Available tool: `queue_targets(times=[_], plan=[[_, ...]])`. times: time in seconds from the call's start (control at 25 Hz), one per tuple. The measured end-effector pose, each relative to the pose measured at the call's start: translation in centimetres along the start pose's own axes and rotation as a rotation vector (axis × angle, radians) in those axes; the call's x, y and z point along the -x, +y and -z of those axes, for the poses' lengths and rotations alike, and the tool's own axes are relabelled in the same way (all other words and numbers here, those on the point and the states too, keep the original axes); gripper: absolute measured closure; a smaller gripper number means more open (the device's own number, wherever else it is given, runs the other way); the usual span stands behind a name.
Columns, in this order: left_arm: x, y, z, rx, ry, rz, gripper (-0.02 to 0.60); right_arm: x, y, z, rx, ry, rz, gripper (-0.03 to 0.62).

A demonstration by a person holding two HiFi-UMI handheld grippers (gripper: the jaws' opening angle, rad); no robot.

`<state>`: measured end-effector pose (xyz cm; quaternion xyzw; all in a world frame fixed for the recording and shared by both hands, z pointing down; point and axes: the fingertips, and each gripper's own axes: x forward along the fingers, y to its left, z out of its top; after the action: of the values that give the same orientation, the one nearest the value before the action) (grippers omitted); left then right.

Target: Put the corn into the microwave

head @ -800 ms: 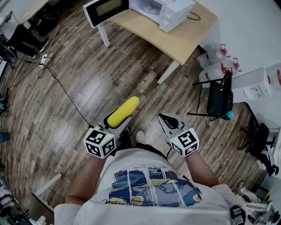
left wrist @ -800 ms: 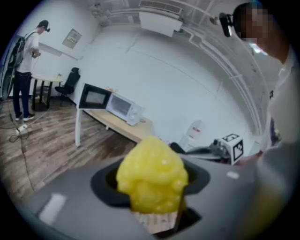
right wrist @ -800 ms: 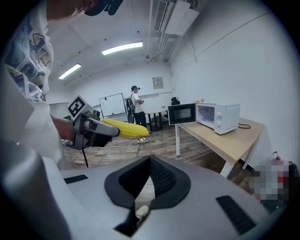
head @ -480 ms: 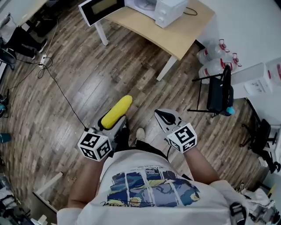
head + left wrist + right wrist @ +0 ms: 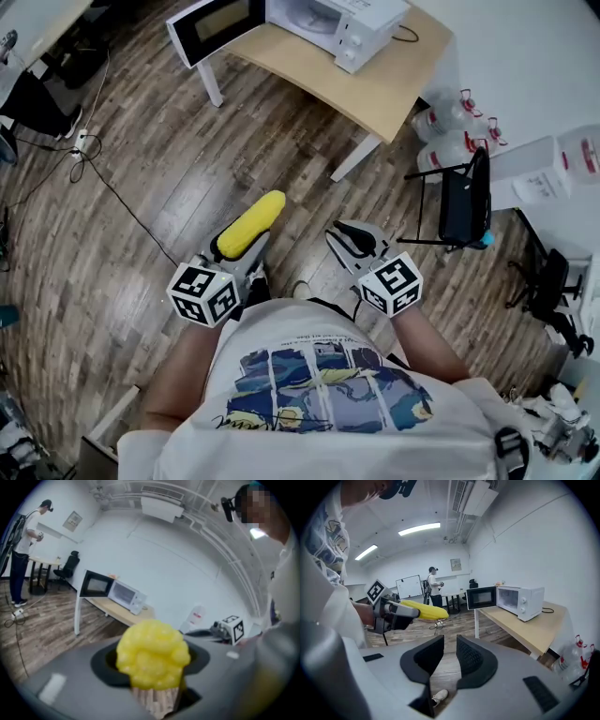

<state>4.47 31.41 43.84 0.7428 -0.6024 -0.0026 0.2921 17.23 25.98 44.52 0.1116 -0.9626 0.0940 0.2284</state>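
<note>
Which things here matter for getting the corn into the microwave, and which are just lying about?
For the job:
corn, clamped in the left gripper
microwave, door open, on the table
right gripper, empty

Lying about:
water jugs
black chair
floor cable

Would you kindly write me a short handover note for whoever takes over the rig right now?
The left gripper is shut on the corn; the right gripper is open and empty.
The microwave stands on the table ahead, its door open.
Done: corn in hand.
Left: walk up, set the corn inside, let go.
</note>
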Motion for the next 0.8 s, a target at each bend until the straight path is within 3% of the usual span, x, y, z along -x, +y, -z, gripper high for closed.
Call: queue_targets(times=[0.24, 0.48, 0.8], plan=[[-1.0, 5.8, -5.2, -0.031, -0.032, 0.049, 0.325, -5.7, 0.0, -5.3, 0.039, -0.024, 0.026, 0.534], [-3.5, 9.5, -6.7, -0.037, -0.015, 0.092, 0.325, -7.7, -0.7, -5.8, 0.003, 0.000, 0.084, 0.537], [-13.3, 11.5, -11.3, -0.053, -0.025, 0.115, 0.325, -8.6, -9.8, -6.7, -0.038, 0.009, 0.127, 0.540]])
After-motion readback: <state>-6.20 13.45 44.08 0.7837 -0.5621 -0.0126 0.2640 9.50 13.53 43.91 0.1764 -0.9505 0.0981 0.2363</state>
